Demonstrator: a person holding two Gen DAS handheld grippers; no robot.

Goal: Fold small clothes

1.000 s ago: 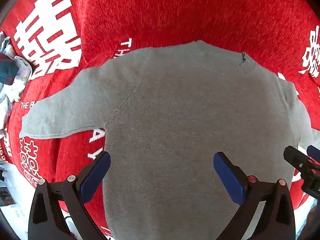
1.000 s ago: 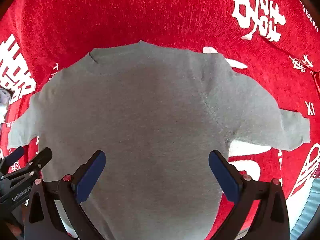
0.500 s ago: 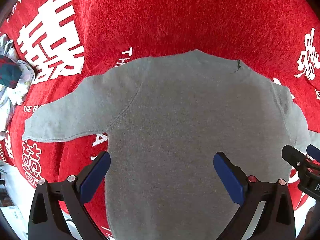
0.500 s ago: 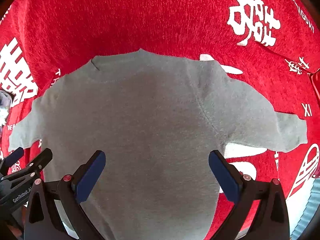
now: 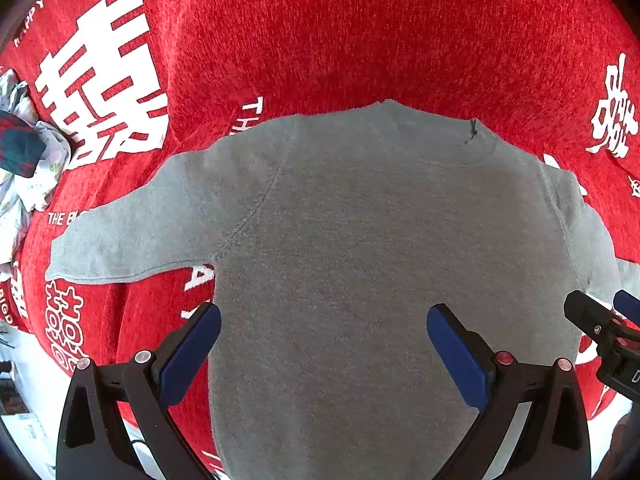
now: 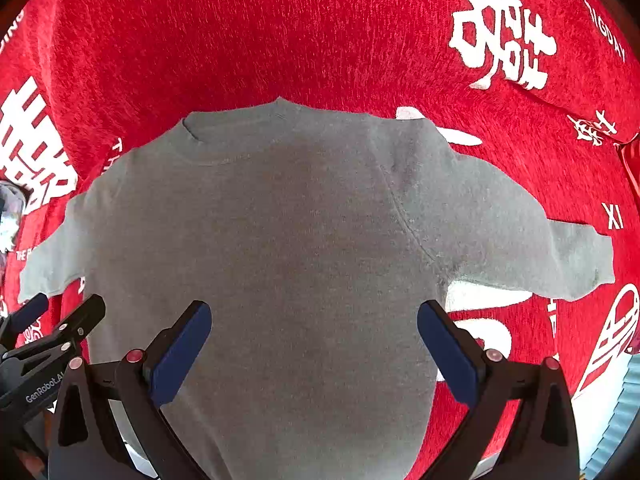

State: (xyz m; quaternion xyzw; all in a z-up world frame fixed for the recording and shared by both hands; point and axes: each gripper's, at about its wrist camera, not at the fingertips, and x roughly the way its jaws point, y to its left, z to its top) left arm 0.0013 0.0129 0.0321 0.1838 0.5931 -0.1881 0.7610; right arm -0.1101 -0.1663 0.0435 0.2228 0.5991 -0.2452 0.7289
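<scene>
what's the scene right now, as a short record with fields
garment: grey sweatshirt, spread flat, neck away from the cameras, not yet folded
sleeves: both stretched out sideways; left sleeve, right sleeve
surface: red cloth with white characters
left gripper: open, above the lower body of the sweatshirt, holding nothing
right gripper: open, above the lower body, holding nothing
other items: bundle of patterned cloth at the far left edge
</scene>
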